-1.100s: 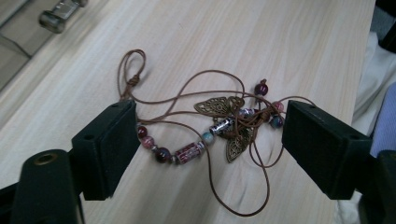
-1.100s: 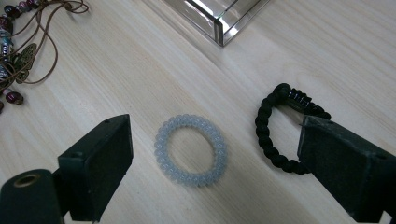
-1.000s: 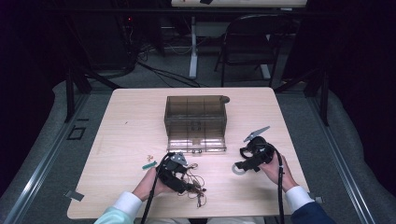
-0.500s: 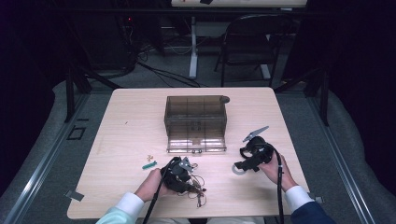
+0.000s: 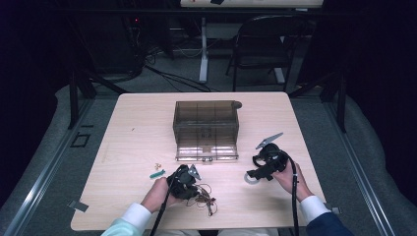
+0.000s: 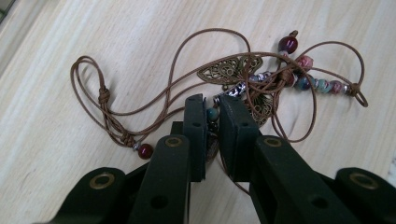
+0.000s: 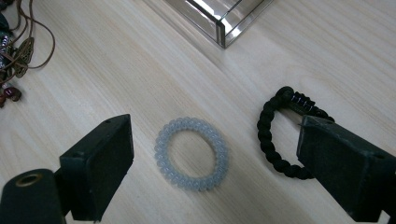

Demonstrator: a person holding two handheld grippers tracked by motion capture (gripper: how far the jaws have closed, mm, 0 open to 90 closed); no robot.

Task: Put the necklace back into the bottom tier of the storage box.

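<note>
Low in the frame, the left gripper (image 6: 212,109) clamps the beaded cord necklace (image 6: 233,74); the right gripper (image 7: 215,154) gapes around the clear coil ring (image 7: 191,153).

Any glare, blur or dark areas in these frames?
High view: table evenly lit, surroundings almost black, small items soft. Left gripper view: necklace sharp, near jaws slightly soft. Right gripper view: bright glare on clear box edge; coil hair tie sharp.

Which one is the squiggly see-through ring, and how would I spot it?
Find the brown plastic organizer box in the middle of the table, then look to its front right, where the right gripper stands open. Between its jaws lies the pale spiral hair tie. The black braided bracelet beside it is dark and rope-like; the hair tie is whitish, translucent and coiled.
</note>
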